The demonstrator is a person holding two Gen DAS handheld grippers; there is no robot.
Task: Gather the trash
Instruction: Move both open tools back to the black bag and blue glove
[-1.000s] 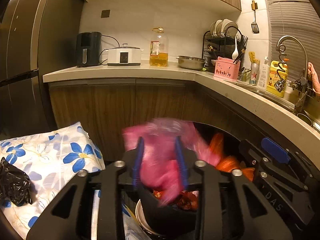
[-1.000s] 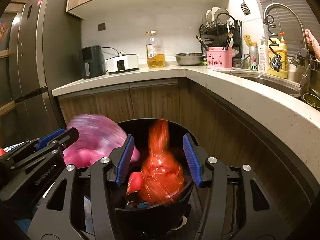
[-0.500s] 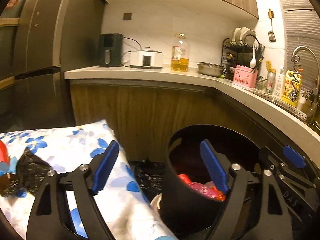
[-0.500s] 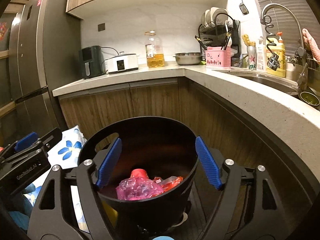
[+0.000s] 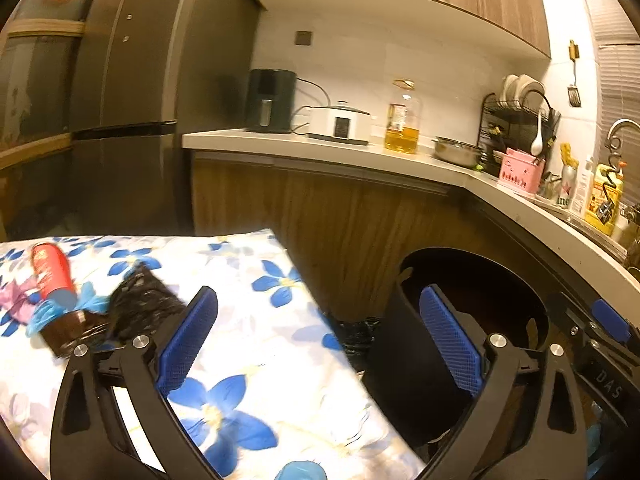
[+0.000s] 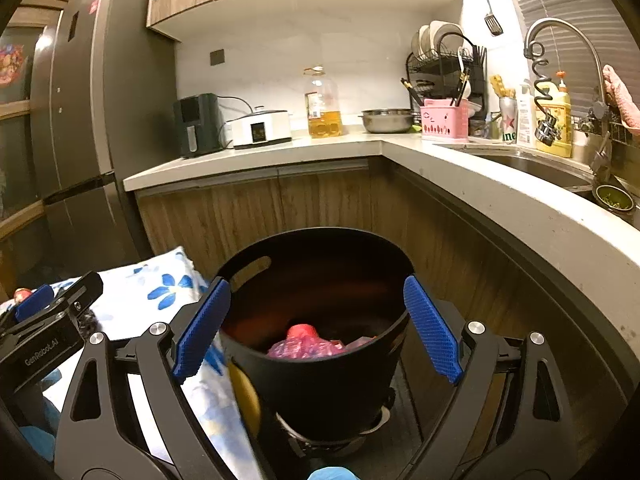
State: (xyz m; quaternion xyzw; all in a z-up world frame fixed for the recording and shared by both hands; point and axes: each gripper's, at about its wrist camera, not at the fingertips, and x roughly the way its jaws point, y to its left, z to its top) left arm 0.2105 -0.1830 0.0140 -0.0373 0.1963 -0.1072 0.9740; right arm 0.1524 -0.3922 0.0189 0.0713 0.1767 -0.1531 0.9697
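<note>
A black bin [image 6: 320, 380] stands on the floor with a pink bag [image 6: 304, 346] and red trash inside. My right gripper [image 6: 316, 284] hovers over its near rim, jaws opening wide, nothing between the pads. My left gripper [image 5: 318, 304] is left of the bin [image 5: 404, 360], over a blue-flowered cloth [image 5: 248, 280]; its jaws are opening too and hold nothing. On the cloth to the left lie a red can [image 5: 50, 270], a crumpled black bag [image 5: 140, 304] and a purple wrapper [image 5: 18, 300].
Wooden cabinets under an L-shaped counter [image 6: 480, 184] close in behind and right of the bin. A tall fridge [image 5: 120, 120] stands at the left. A black bag [image 5: 356, 336] lies on the floor between cloth and bin. Something yellow [image 6: 246, 396] leans against the bin.
Both grippers let go of their bags, pink from the left and red from the right, which dropped into the bin. Both jaws spread wide. The left gripper swung left over the cloth.
</note>
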